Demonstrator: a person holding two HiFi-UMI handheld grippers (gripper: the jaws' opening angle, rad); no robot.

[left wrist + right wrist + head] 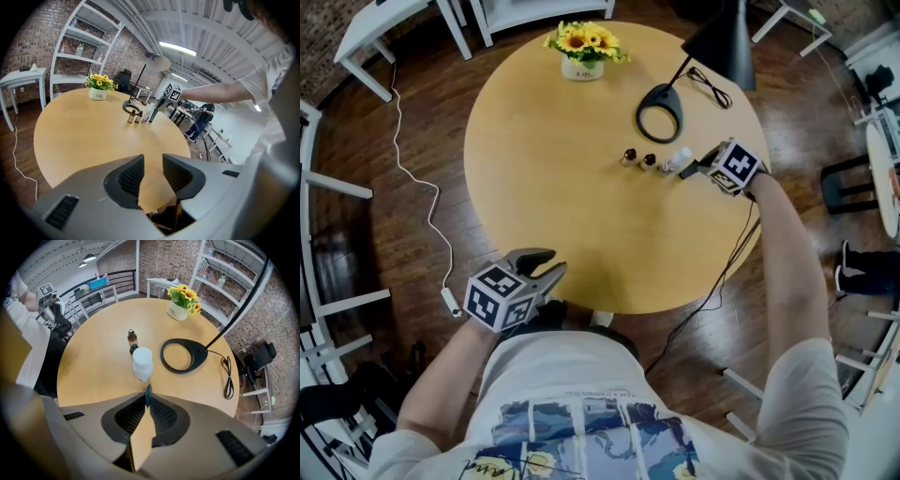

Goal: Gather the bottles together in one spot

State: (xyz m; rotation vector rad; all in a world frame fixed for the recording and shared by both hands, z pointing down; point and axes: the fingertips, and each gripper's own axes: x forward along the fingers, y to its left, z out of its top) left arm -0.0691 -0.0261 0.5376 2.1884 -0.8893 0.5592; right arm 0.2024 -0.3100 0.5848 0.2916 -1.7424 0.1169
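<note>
Right tool (148, 405) pinching teal vial (147, 395), hidden in head view, long axis near upright, left tool (152, 171) narrow, empty

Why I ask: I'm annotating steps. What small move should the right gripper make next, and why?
Probably set the slim teal bottle on the table and open the jaws. The right gripper is shut on it, right beside the white bottle and the two small brown bottles, which already stand together near the lamp base.
</note>
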